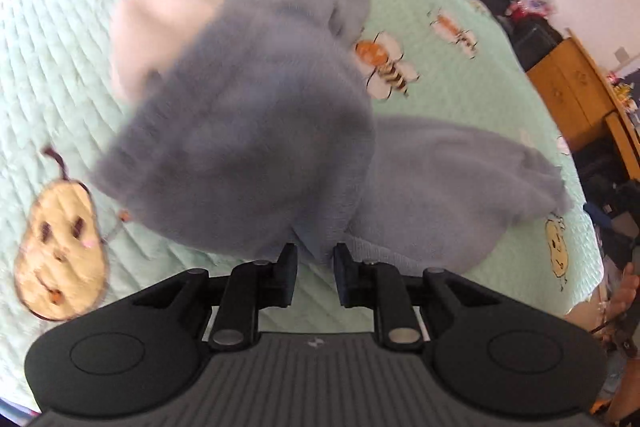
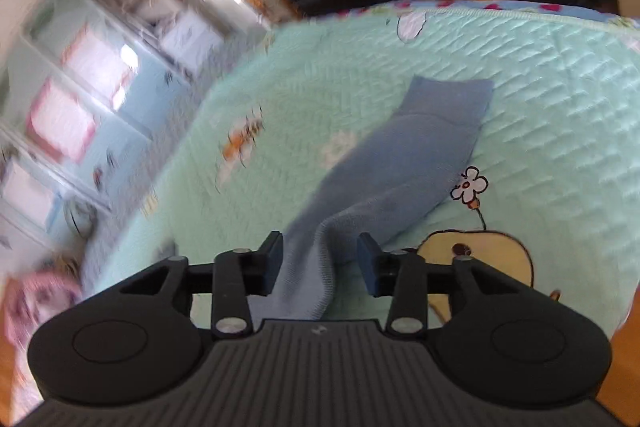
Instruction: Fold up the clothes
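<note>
Mint quilt (image 2: 540,99), blue garment (image 2: 400,155) between loosened right claw (image 2: 318,263) — left claw (image 1: 315,275) narrow.

garment: grey-blue fuzzy knit clothing (image 1: 248,131), soft pile, ribbed hem | state: bunched, partly lifted, blurred | pose: one long part is stretched flat, hem end draped upward | location: on the mint quilted bedspread (image 1: 60,39)

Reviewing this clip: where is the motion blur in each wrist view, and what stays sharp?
Left wrist view: the blue-grey garment is smeared by motion blur, while the left gripper and the bee print read fairly crisp. Right wrist view: the shelves on the left streak heavily, but the blue cloth and green quilt stay clearer. Both views bow strongly at the edges.
</note>
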A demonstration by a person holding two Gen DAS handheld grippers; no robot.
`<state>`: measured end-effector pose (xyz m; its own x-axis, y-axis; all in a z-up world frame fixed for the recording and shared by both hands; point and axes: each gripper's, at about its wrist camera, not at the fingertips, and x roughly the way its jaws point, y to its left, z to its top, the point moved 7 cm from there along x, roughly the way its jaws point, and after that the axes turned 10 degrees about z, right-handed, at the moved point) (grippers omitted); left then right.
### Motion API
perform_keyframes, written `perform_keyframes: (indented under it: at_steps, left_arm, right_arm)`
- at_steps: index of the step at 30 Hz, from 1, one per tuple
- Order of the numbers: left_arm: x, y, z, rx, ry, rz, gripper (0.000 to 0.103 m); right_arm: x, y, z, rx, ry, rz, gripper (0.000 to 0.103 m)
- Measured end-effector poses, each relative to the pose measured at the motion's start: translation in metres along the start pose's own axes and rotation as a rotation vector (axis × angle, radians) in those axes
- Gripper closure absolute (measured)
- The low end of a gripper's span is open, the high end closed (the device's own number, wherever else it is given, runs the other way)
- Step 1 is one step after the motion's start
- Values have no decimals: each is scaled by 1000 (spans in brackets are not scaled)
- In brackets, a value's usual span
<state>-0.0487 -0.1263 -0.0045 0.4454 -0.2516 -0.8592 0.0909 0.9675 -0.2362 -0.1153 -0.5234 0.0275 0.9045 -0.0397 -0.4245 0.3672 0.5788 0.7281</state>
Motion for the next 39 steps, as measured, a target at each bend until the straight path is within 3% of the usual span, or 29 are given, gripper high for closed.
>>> perform_keyframes:
  at_steps: [2,5,7,11,15,16,18,19,21,24,27,30,35,39]
  left_arm:
    - [-10,7,5,-1,-34,-7,81]
    - [-24,23,10,-39,-84,-6,81]
    - [-32,35,15,-75,-119,18,81]
    - [-46,44,32,-93,-188,67,81]
    - [-51,37,58,-59,-253,110,70]
    - [-49,35,65,-63,-259,105,70]
    - [-45,33,79,-64,-277,98,69]
    - [-47,34,83,-59,-286,100,68]
    - [-45,35,90,-62,-284,113,66]
    - [-51,29,97,-56,-295,84,66]
    - [-58,17,103,-22,-326,76,62]
    - [-44,12,108,4,-266,90,58]
    - [-1,39,111,-173,-107,81,58]
    - [2,54,109,-286,-64,47,58]
  right_arm:
    - [-3,26,-3,-67,-11,46,52]
    - [-4,67,-20,-188,43,175,41]
    - [3,94,-45,-266,111,264,36]
    - [21,135,-111,-403,254,387,35]
    - [37,154,-160,-507,294,440,36]
    - [45,150,-173,-502,331,428,36]
    - [64,131,-206,-445,494,343,36]
    - [68,123,-219,-436,519,328,36]
    - [54,119,-229,-503,427,378,36]
    - [43,119,-237,-590,389,388,36]
    - [43,113,-235,-588,372,430,32]
    - [48,106,-231,-584,345,480,29]
    - [50,108,-232,-601,338,492,25]
    - [51,107,-232,-595,333,507,24]
